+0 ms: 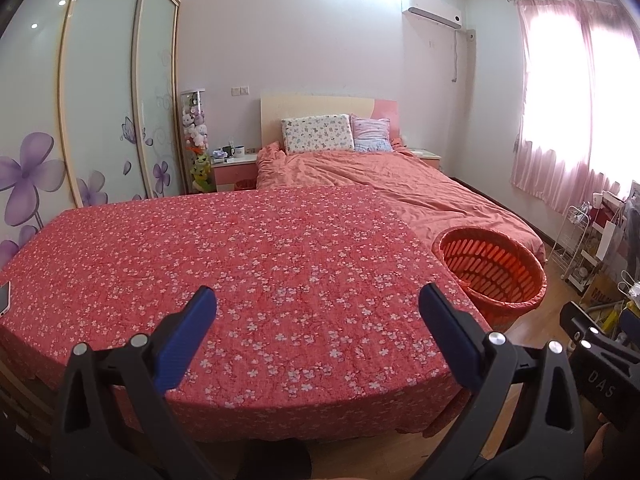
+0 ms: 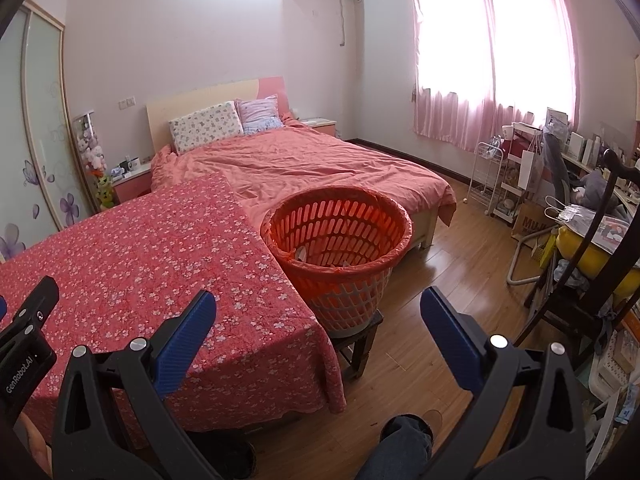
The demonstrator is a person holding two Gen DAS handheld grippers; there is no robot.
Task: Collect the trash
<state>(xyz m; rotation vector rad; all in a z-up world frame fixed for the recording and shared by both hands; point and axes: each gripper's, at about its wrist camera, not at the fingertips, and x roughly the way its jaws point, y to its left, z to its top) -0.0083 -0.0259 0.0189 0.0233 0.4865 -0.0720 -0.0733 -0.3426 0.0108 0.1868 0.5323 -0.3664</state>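
An orange slotted basket [image 2: 340, 240] lined with an orange bag stands on a small dark stool [image 2: 360, 344] at the right end of a table covered with a red flowered cloth [image 2: 160, 264]. Something pale lies at the basket's bottom. The left wrist view also catches the basket [image 1: 496, 268], beyond the cloth [image 1: 240, 260]. My left gripper [image 1: 318, 304] hovers open over the cloth's near part, nothing between its blue pads. My right gripper [image 2: 318, 308] is open too, above the table's right corner and the floor, holding nothing. No trash shows on the cloth.
A bed [image 2: 300, 168] with an orange cover lies behind the table. A phone edge [image 1: 5, 298] pokes in at the cloth's far left. A dark chair [image 2: 592, 264] with bags, a white cart [image 2: 488, 176] and clutter fill the right side. A person's knee [image 2: 404, 440] is below.
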